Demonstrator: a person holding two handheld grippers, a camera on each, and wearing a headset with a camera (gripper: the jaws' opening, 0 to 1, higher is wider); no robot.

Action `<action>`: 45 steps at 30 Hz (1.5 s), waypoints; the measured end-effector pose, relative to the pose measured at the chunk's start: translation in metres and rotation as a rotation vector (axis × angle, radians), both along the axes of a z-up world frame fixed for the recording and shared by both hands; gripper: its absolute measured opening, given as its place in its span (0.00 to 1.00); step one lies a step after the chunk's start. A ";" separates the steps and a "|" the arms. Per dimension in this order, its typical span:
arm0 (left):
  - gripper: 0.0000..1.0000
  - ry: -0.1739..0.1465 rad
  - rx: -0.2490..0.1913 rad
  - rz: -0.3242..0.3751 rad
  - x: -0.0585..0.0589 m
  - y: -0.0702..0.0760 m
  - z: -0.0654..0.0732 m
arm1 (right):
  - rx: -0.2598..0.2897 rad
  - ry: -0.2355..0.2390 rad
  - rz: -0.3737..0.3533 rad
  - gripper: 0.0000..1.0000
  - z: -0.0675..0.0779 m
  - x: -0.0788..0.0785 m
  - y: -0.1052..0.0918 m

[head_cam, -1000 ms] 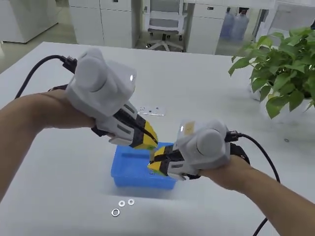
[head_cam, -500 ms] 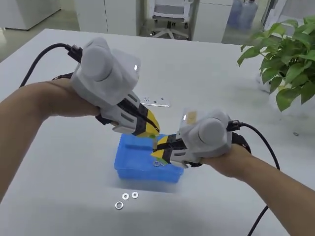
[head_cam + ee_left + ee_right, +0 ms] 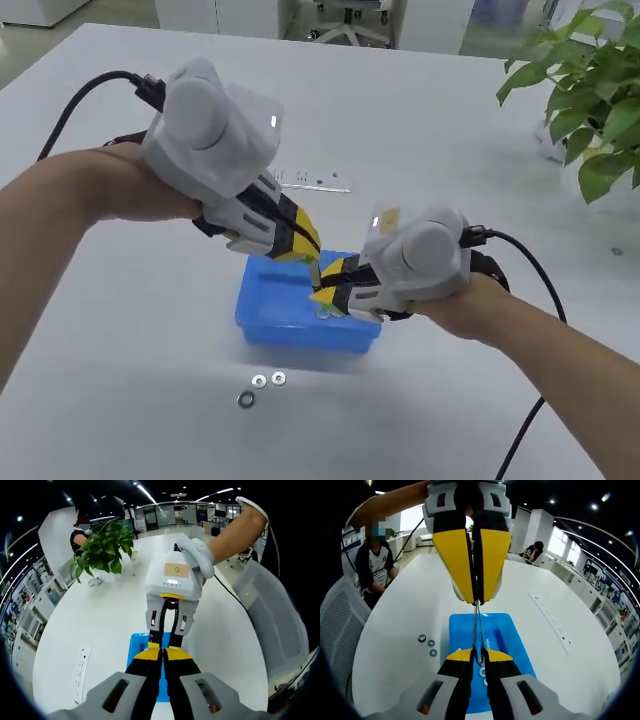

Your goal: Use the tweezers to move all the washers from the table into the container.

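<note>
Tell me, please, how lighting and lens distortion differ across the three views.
Head view: soft even light, a faint shadow under the blue container, washers sharp, little bending. Left gripper view: fisheye curves the table edge, ceiling lights streak. Right gripper view: the same bending; the left gripper looms oversized at the top, holding thin tweezers.

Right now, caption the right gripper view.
Left hand-held gripper and right hand-held gripper pinch thin metal tweezers above blue rectangular plastic container; three round metal washers lie on white table.
</note>
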State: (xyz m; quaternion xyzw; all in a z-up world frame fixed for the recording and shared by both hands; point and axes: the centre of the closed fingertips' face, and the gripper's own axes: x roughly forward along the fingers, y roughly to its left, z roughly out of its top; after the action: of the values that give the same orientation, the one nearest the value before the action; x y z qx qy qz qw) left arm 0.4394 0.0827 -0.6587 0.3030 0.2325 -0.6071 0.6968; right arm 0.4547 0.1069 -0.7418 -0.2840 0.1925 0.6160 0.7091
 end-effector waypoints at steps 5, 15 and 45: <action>0.05 0.007 0.001 0.003 0.003 0.001 -0.006 | -0.006 0.009 0.007 0.10 -0.006 0.003 0.002; 0.05 0.026 0.008 0.012 0.010 0.005 -0.022 | -0.021 0.039 0.024 0.10 -0.023 0.007 0.007; 0.05 0.038 0.009 0.016 0.014 0.007 -0.029 | -0.038 0.063 0.028 0.11 -0.032 0.009 0.009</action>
State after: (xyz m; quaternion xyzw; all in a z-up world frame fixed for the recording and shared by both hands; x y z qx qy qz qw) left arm 0.4530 0.0897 -0.6880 0.2926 0.2510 -0.6062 0.6956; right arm 0.4632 0.1155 -0.7741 -0.2806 0.2225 0.6308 0.6884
